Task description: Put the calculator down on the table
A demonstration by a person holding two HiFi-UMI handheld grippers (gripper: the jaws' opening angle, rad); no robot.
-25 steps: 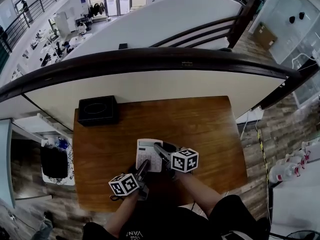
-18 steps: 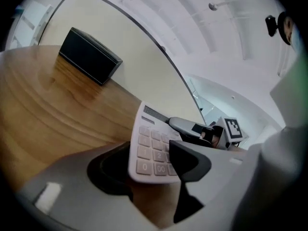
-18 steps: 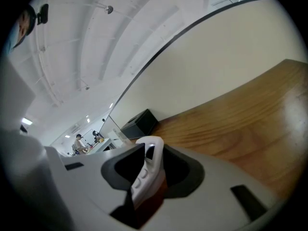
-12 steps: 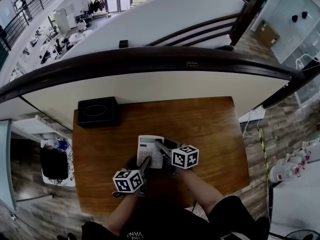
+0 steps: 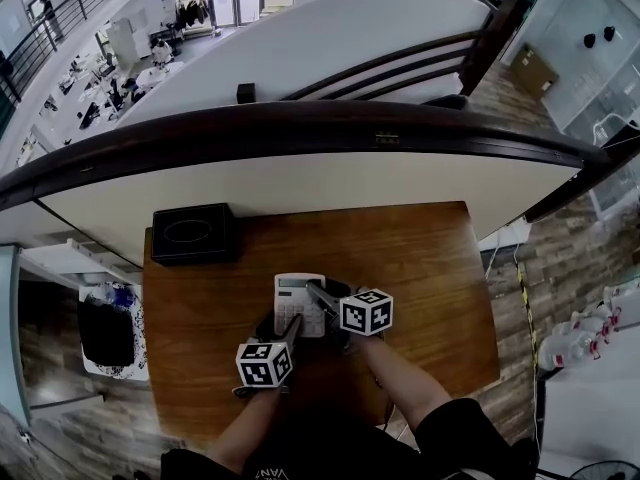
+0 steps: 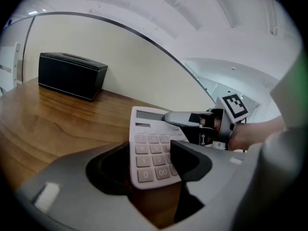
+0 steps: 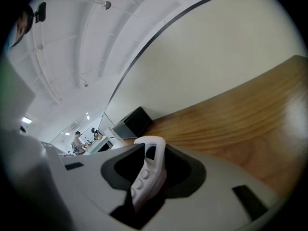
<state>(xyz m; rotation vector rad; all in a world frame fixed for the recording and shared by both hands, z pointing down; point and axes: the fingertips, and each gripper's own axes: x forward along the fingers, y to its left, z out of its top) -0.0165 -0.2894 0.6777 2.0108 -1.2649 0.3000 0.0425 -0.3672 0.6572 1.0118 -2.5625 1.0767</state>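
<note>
A wooden table (image 5: 420, 258) stands against a curved cream half-wall (image 5: 300, 173) topped by a dark rail (image 5: 300, 118), with a lower floor of the building visible beyond it. A black box (image 5: 193, 233) sits at the table's far left corner, well apart from everything else.

The white calculator (image 5: 298, 298) is over the middle of the table, on the side nearer the person. Its long axis runs away from the person toward the wall. The display end points at the wall and the end with the bottom row of keys points back at the person. The key face is turned up. I cannot tell whether its underside already rests flat on the wood or hangs just above it.

The left gripper (image 6: 153, 170) comes in from the near end. Its jaws are opening, with the calculator's near end between them. In the left gripper view one dark pad crosses in front of the keys on the right and the other stands off behind the left edge, so they do not appear to press on it.

The right gripper (image 7: 154, 170) reaches in from the right side, near the display end. Its own view shows the calculator edge-on between the jaws, which are clamped on its side edge. In the left gripper view one grey finger (image 6: 180, 118) lies across the calculator's top, just below the display.
</note>
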